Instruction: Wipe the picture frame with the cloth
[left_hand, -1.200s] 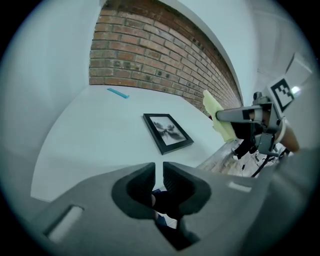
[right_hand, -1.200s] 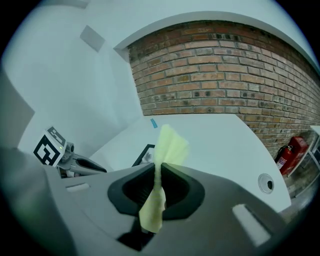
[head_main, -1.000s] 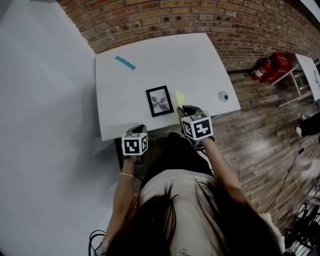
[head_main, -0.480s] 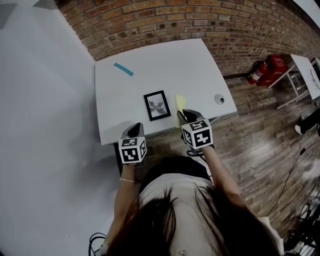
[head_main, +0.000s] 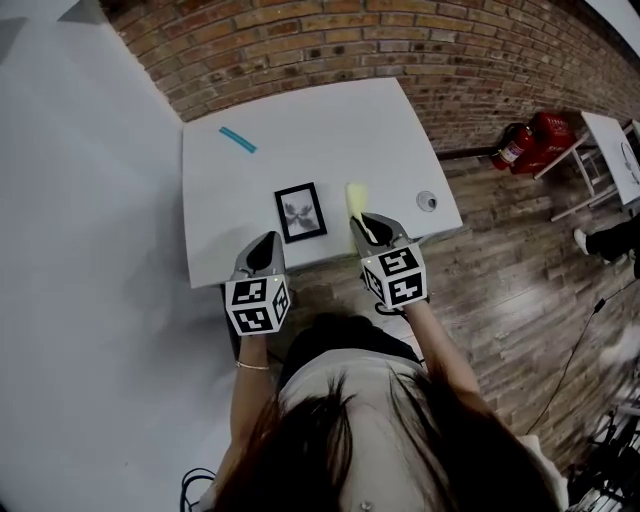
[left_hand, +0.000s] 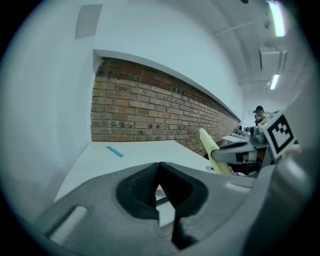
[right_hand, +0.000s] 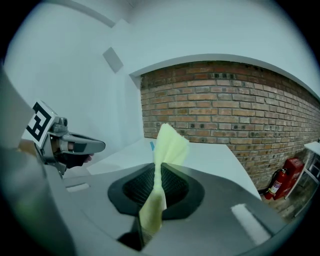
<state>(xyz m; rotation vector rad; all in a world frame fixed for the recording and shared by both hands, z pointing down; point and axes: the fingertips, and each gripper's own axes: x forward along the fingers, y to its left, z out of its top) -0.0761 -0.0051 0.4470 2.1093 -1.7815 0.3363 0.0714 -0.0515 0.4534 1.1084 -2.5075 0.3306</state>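
Your left gripper (head_main: 265, 245) hovers at the near edge of the white table (head_main: 330, 120), at 7 o'clock from the picture frame (head_main: 300, 212); its jaws are pressed together with nothing between them, which your left gripper view (left_hand: 159, 172) shows plainly. Your right gripper (head_main: 362, 222) sits at 4 o'clock from the frame, also over the table's near edge; its jaws are clamped on the pale yellow cloth (head_main: 355, 198), and in your right gripper view (right_hand: 155, 185) the cloth (right_hand: 167, 145) is pinched into a narrow fold between the pads and fans out above them. The frame lies flat on the table, dark-bordered, towards the near edge and between your two grippers; the cloth's free end stands just beside it at 3 o'clock, and you cannot tell from here whether it touches the table. A blue strip (head_main: 238, 140) lies well apart at 10 o'clock from the frame; a round grommet (head_main: 427, 201) sits at 3 o'clock near the table's right edge; a brick wall (head_main: 350, 40) runs behind the table at 12 o'clock; red fire extinguishers (head_main: 530, 140) stand on the wooden floor at 2 o'clock.
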